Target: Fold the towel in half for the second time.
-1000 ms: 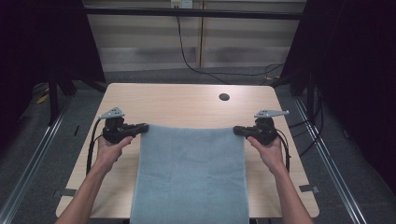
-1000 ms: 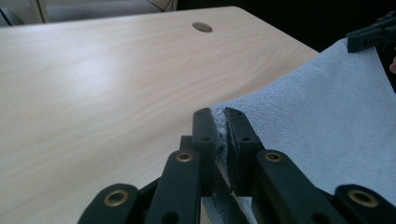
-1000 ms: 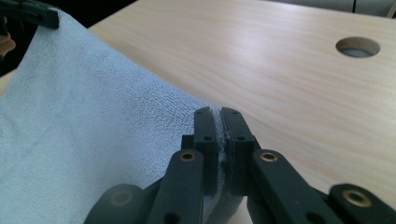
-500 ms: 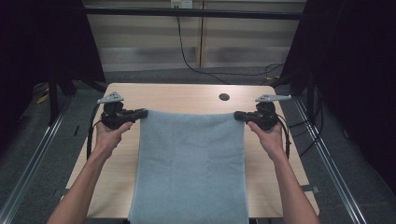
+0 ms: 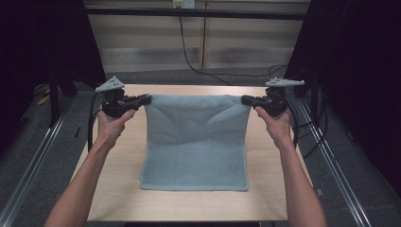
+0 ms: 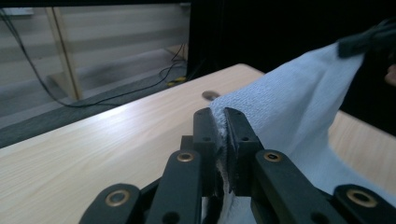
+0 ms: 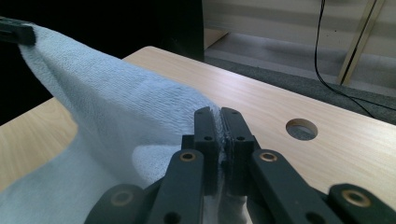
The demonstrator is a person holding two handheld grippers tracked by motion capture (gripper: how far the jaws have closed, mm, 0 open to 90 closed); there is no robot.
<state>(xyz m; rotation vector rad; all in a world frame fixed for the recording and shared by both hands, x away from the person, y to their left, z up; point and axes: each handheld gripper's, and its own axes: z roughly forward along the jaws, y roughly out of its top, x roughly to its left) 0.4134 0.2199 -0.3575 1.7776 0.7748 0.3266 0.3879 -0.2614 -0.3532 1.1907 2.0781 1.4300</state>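
The light blue towel [image 5: 196,142] hangs mid-desk, its near edge resting on the desk [image 5: 118,189] toward six o'clock. Farther off, the left gripper [image 5: 144,99] pinches its ten o'clock corner and the right gripper [image 5: 246,100] its two o'clock corner, lifted taut.

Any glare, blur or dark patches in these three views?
High view: sharp, evenly lit table, sides black, soft shadow folds in the towel. Left gripper view: pale glare streak on the tabletop, left tool and the towel beside it soft. Right gripper view: right tool slightly blurred, table hole crisp.
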